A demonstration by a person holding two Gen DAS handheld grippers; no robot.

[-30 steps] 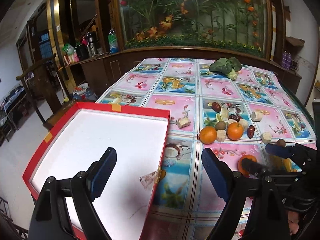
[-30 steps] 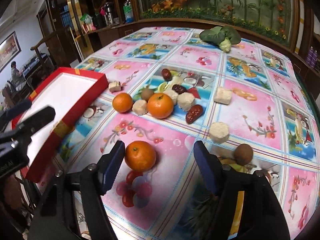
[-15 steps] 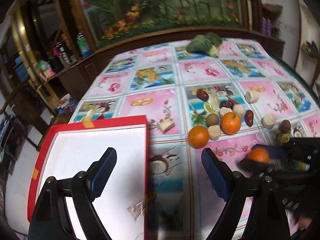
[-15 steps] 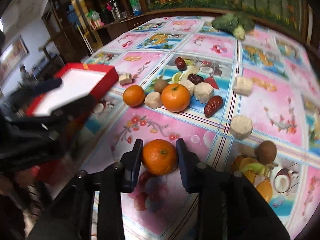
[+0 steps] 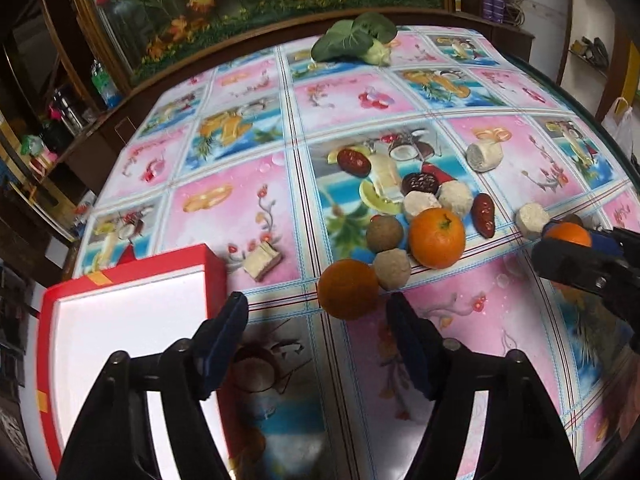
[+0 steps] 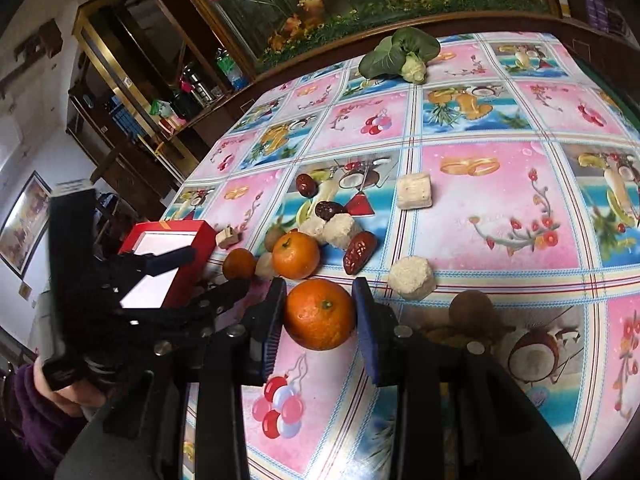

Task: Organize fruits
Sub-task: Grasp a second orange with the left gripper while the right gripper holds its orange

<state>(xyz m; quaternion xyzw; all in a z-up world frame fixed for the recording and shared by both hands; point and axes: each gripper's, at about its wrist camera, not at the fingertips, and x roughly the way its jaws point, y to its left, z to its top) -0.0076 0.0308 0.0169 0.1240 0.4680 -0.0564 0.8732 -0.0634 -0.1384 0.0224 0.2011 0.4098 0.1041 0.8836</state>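
Right wrist view: right gripper [image 6: 320, 316] fingers clamp round orange tangerine [image 6: 320, 314]. Left gripper [image 5: 320, 320] fingers closing, nothing between; red shallow box [image 5: 120, 320] on fruit-print table [image 5: 460, 100].

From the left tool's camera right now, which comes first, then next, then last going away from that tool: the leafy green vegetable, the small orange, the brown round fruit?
1. Small orange, just ahead of the left tool.
2. Brown round fruit, behind it, mid-table.
3. Leafy green vegetable, far edge.

Red box [image 5: 128, 276] cut off at the left-wrist picture's bottom edge, partly hidden behind gripper arms. Beside that box, small pale chunk [image 5: 262, 261], kind unclear.
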